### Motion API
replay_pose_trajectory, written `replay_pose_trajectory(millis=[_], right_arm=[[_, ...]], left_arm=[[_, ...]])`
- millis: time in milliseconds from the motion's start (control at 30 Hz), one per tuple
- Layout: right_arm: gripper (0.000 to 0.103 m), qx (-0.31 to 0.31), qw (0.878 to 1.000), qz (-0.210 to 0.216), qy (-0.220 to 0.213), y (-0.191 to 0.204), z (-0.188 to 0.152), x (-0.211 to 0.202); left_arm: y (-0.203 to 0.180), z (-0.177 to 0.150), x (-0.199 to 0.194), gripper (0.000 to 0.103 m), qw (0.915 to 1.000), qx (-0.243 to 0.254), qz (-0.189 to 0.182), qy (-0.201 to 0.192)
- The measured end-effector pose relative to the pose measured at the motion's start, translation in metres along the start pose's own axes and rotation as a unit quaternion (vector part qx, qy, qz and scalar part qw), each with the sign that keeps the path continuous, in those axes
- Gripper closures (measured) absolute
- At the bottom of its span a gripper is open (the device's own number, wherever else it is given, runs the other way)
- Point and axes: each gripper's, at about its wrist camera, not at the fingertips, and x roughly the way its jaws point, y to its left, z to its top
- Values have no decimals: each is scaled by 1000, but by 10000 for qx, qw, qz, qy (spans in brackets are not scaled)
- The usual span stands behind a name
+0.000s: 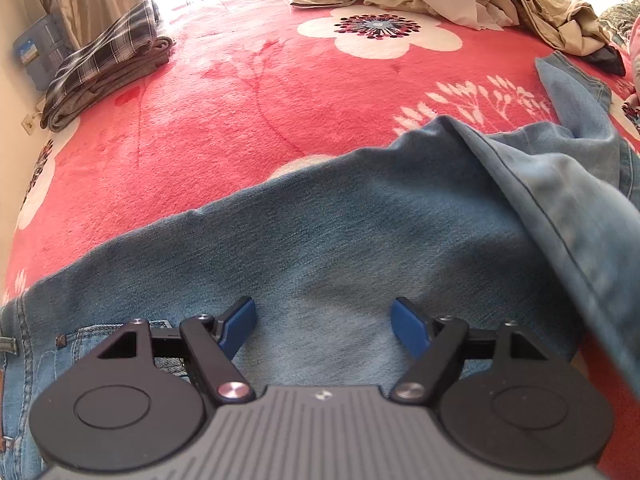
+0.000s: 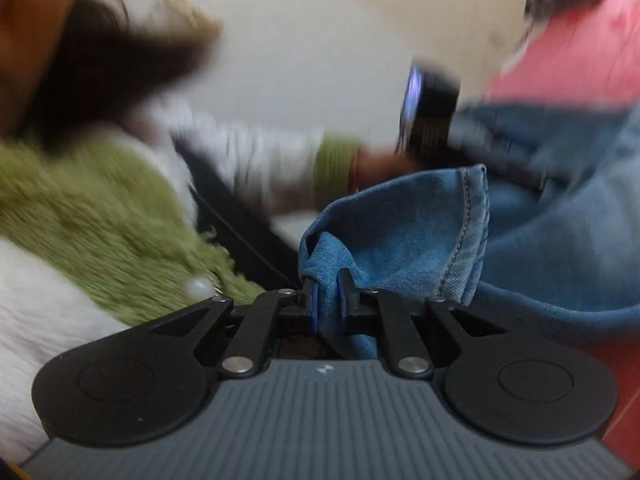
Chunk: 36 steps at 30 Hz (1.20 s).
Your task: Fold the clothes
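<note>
Red floral blanket carries the jeans, spread directly under the wide-open left gripper. Right gripper pinches the jeans hem. Risk: thin bite slips mid-swing; unpinned denim may drag.

Left wrist view looks steeply down, close over the jeans; right wrist view faces nearly level, sharing them.

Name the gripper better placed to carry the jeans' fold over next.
Right. The right gripper is already clamped on the jeans, their hem lifted. The left gripper hangs open above flat denim, gripping nothing.
</note>
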Motion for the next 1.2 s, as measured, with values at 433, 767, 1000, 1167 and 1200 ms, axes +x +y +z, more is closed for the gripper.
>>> replay_pose_trajectory(millis=[433,767,1000,1167,1200], right_arm=[[51,331,9886,-157,-1461,-17,21,-152],[45,2433,7210,-5891,-2718,-110,16,-248],[58,3383,6284,-6067,-3500,-166,10,-252],[99,2498,6287,-6563,-3340,-149,23,-237],[99,2240,6127,-6857,-3228,-137,25,-234]], left_arm=[[3,0,3,24,10000,20,-82,-49],[4,0,3,23,10000,33,-77,-45],[2,1,3,23,10000,6,-20,-24],[1,2,2,23,10000,5,-17,-27],[1,2,2,23,10000,6,-18,-27]])
